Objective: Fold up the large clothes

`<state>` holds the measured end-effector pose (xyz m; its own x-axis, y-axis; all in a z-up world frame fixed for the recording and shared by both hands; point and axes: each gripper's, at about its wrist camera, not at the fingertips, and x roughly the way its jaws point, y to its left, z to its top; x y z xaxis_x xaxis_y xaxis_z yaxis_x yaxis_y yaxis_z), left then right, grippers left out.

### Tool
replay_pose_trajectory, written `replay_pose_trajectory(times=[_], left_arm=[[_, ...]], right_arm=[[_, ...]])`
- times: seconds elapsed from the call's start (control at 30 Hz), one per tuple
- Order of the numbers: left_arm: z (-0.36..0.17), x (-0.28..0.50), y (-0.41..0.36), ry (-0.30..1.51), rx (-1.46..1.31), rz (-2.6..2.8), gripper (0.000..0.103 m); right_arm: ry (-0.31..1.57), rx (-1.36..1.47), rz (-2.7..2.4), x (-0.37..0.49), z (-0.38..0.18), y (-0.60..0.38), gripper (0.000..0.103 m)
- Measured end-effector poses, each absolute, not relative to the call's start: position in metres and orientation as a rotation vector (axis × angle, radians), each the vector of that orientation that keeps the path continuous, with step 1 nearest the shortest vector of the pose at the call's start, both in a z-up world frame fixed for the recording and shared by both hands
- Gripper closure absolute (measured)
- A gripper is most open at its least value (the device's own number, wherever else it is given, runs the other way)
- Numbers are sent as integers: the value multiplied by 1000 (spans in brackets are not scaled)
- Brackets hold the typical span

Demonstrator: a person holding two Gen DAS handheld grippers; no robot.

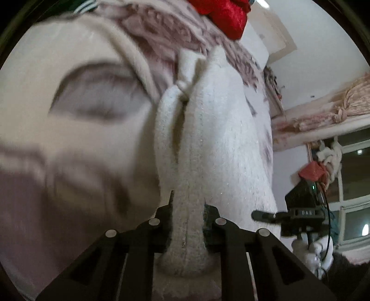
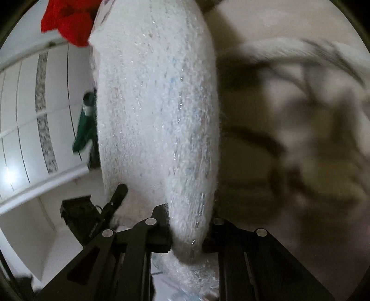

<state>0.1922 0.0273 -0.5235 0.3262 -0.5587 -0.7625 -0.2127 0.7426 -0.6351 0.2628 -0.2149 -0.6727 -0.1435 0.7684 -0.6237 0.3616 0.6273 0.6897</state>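
Bedroom-like bkgd: pale bedsheet (image 1: 34, 97) w/ soft creases fills most of the left wrist view, blurred. A pink-brown patterned blanket (image 1: 161, 30) lies beyond it, a red cloth (image 1: 226, 14) on top. At right, a white wall, a draped curtain valance (image 1: 342, 104) and a window (image 1: 353, 208), dark outside.

Main item: white fuzzy knit garment (image 1: 208, 139), thick, w/ tiny glittery threads and faint vertical ribbing. In the left wrist view it rises from the bottom centre as a bunched, folded column; two layers meet along a dark seam, a small knot-like bump near the top.

Left gripper (image 1: 187, 222): black, jaws clamped on a narrow bunch of the knit; fabric runs straight up from betw. the fingers and bulges below them. The other gripper (image 1: 300, 215) shows at right, held by a hand in a white glove (image 1: 316, 252), touching the garment's edge.

Right wrist view: same garment (image 2: 157, 104) as a tall white sparkly band up the centre. Right gripper (image 2: 187, 240) jaws pinched on its lower end, cloth squeezed thin betw. the fingers. White tiled wall (image 2: 27, 115) and a green cloth (image 2: 84, 129) at left, red cloth (image 2: 67, 20) top left; blurred beige sheet (image 2: 300, 139) at right. The left gripper (image 2: 101, 217) shows lower left, just beside the garment.
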Motion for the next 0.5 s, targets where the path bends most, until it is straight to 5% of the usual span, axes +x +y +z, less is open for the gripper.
replay_pose_trajectory(times=[0.2,0.37,0.4,0.43,0.5], left_arm=[[-578,139,-7,1490,-793,-227,83],[-537,146,13,1450,-757,-169,81],[-528,150,15,1427,-728,-167,73],[-514,164,19,1388,-680,-169,41],[-501,193,21,1338,-591,-158,5]], right_arm=[[1987,823,311,201,-726,-253,81],[2012,655,280,233,-716,-267,66],[1985,632,295,241,-705,-272,56],[1962,615,298,248,-697,-276,49],[1890,583,310,268,-678,-287,47]])
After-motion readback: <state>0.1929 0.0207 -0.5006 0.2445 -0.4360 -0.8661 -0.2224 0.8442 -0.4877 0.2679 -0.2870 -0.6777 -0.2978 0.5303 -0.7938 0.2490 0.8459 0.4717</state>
